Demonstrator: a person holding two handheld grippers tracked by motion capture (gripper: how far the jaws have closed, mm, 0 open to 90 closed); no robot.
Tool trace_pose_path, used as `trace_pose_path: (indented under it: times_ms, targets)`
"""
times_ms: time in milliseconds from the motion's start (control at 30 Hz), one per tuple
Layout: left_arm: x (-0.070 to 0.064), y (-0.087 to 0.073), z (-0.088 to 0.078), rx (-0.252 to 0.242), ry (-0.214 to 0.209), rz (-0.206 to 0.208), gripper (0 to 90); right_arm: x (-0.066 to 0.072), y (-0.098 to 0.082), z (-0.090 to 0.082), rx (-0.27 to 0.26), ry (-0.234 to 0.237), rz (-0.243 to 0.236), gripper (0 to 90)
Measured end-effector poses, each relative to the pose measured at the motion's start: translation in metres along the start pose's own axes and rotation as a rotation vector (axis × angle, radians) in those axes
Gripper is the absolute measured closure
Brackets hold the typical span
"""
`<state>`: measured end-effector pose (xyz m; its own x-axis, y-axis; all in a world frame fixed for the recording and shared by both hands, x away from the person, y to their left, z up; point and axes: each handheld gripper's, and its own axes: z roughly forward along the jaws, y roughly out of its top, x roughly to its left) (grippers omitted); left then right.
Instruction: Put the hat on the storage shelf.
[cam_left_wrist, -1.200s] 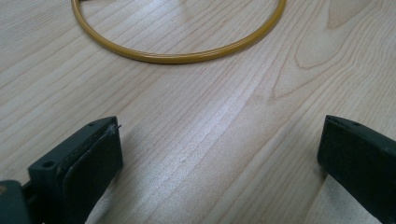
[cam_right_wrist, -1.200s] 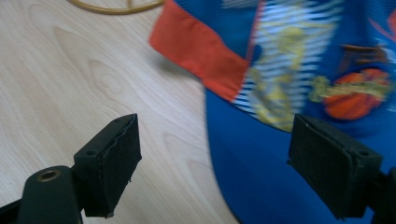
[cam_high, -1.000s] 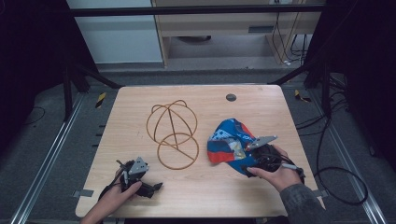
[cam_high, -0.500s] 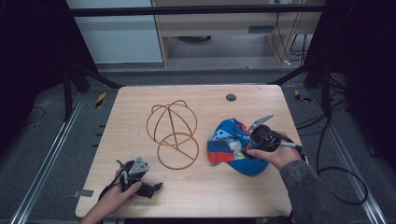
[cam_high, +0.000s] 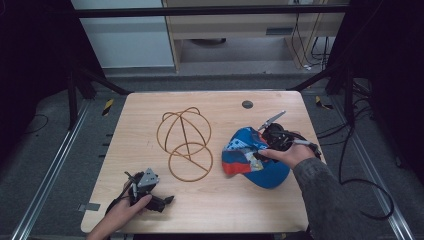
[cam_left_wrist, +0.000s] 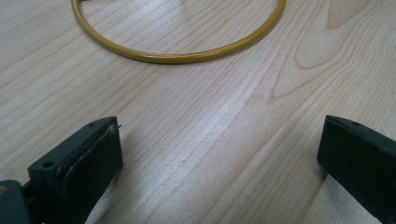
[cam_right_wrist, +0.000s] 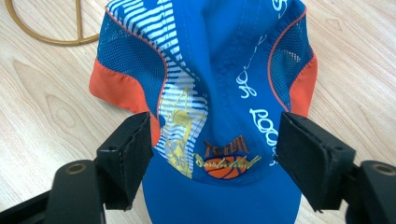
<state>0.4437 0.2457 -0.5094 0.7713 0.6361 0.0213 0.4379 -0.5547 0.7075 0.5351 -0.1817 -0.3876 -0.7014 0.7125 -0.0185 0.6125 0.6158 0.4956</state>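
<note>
A blue cap (cam_high: 247, 157) with orange side panels and white stripes lies on the right of the wooden table (cam_high: 225, 210). My right gripper (cam_high: 262, 150) is at its near side. In the right gripper view the front of the cap (cam_right_wrist: 219, 84) is creased between the pads, and my right gripper (cam_right_wrist: 215, 140) is shut on it. Its jaws have just been opening slightly, with the cap still between them. A gold wire cap frame (cam_high: 185, 142) stands mid-table. My left gripper (cam_high: 167, 200) rests open near the front left edge. Between its jaws (cam_left_wrist: 219, 140) is bare wood, short of the frame's ring (cam_left_wrist: 177, 57).
A small dark round hole (cam_high: 247, 104) sits in the tabletop at the back, right of centre. Part of the wire frame (cam_right_wrist: 46, 39) lies just beyond the cap's orange panel. Dark floor, metal rails and cables surround the table.
My right hand has moved up and toward the table's far side, and the cap's crown has risen and bunched with it. The left hand and gripper have stayed put.
</note>
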Motion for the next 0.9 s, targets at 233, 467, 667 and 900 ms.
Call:
trace_pose_path:
  times_ms: [233, 467, 667, 900]
  targets:
    - [0.000, 0.000, 0.000, -0.005, 0.001, -0.006, 0.0, -0.007, 0.003, 0.006, 0.009, 0.024, 0.020, 30.0]
    - [0.000, 0.000, 0.000, -0.005, 0.001, -0.007, 0.0, -0.007, 0.006, 0.015, 0.007, 0.061, 0.018, 39.6]
    - [0.000, 0.000, 0.000, -0.005, 0.001, -0.007, 0.0, -0.004, 0.011, 0.021, 0.012, 0.069, 0.014, 40.5]
    - [0.000, 0.000, 0.000, -0.005, 0.002, -0.003, 0.0, -0.010, 0.014, 0.033, 0.036, 0.045, 0.029, 44.0]
